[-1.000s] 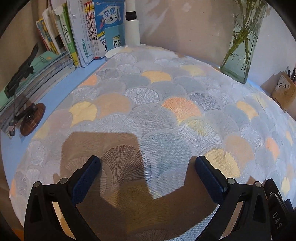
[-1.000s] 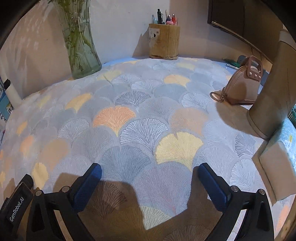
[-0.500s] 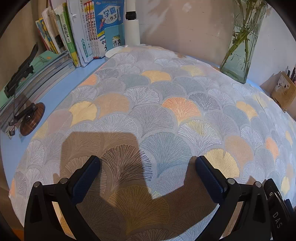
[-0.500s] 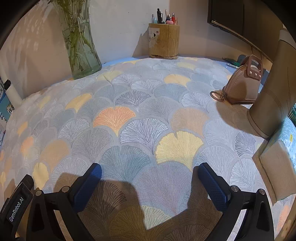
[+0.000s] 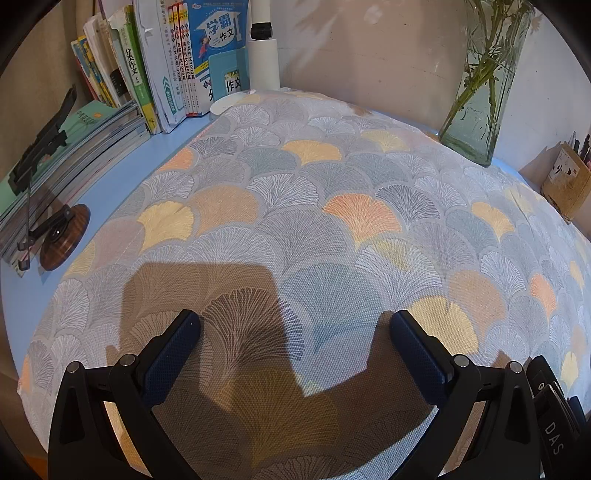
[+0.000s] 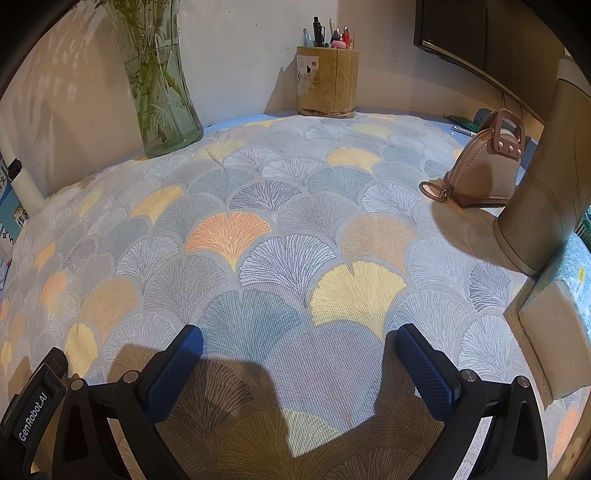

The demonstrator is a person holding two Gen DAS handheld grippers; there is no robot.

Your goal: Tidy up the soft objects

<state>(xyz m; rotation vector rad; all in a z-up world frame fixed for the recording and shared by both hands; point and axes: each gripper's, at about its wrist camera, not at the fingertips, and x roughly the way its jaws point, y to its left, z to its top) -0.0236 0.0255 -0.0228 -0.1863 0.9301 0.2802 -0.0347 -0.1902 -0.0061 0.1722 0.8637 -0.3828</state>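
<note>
Cushion [image 5: 332, 229] with the ginkgo-leaf print is lying flat across the blue surface [image 5: 107, 192], ungripped. Left tongs [image 5: 295, 332] and right tongs [image 6: 299, 343] are hovering spread wide over its near edge, so organizing seems barely begun.

vase [image 5: 484, 85] top, monitor [image 6: 476, 33] cropped

Grey, yellow and orange fan-patterned cushion [image 5: 332, 221] on blue desk [image 5: 110, 184]
</note>
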